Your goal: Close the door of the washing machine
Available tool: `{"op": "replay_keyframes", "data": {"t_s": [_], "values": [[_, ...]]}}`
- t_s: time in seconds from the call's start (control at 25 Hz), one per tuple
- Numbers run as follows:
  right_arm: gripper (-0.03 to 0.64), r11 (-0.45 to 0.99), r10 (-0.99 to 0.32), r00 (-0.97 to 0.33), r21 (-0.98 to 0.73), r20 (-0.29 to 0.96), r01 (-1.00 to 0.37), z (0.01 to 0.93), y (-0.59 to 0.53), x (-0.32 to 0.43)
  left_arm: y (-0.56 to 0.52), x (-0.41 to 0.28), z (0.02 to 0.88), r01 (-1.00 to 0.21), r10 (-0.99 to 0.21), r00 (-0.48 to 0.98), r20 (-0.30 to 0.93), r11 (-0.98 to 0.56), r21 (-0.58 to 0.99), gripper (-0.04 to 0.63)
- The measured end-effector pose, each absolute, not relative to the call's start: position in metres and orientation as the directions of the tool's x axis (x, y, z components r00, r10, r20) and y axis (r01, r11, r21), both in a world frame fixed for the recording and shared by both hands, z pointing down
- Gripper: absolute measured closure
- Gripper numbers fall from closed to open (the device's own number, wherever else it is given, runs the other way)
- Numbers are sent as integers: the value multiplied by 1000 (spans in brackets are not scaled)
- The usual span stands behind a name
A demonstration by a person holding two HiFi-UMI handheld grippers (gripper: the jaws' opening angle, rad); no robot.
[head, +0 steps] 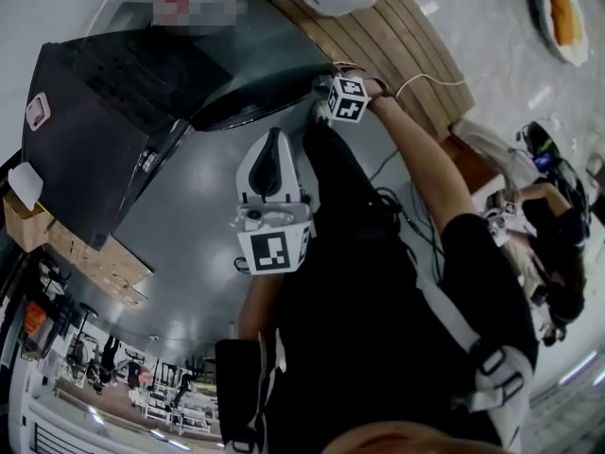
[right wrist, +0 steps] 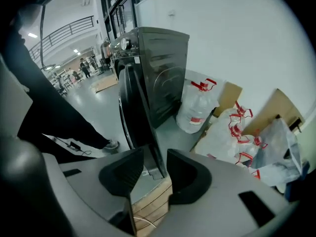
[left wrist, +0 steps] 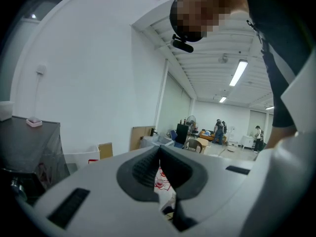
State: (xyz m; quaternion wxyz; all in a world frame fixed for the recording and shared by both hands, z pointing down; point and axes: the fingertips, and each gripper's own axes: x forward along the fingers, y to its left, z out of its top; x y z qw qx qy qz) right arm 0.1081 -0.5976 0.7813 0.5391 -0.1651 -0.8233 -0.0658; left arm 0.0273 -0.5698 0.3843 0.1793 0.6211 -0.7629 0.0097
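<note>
The dark washing machine (head: 104, 112) stands at the upper left of the head view, its round door (head: 260, 88) swung open. My right gripper (head: 326, 81) is at the door's outer edge. In the right gripper view the door (right wrist: 134, 107) stands edge-on and its lower edge runs into the narrow gap of the right gripper (right wrist: 155, 157), whose jaws are closed against it. My left gripper (head: 274, 138) hangs over the grey floor, apart from the machine. In its own view the left gripper (left wrist: 159, 154) is shut with nothing held, and the machine (left wrist: 27, 152) shows at the left edge.
Water jugs (right wrist: 197, 110) and tied white bags (right wrist: 232, 132) sit right of the machine on wooden planks (head: 388, 26). A white cable (head: 430, 81) trails over the planks. Cardboard boxes (head: 90, 258) lie beside the machine. A person (head: 553, 235) sits at the right.
</note>
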Motion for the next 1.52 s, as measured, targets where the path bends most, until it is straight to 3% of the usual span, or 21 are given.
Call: {"op": "replay_keyframes", "data": {"t_s": [0.36,0.48,1.52], "values": [[496,910,191,-303,-53,934,410,822,-597,104,-560,23,397,-942,-930,-178,320,255,216,589],[534,910,170,-309,-28,936,414,828,-597,102,-556,21,398,-946,-934,-171,314,245,214,589],[543,997,32,-323,-10,946,71,830,-456,180,-387,17,418,-967,-968,76,239,-14,255,589]]}}
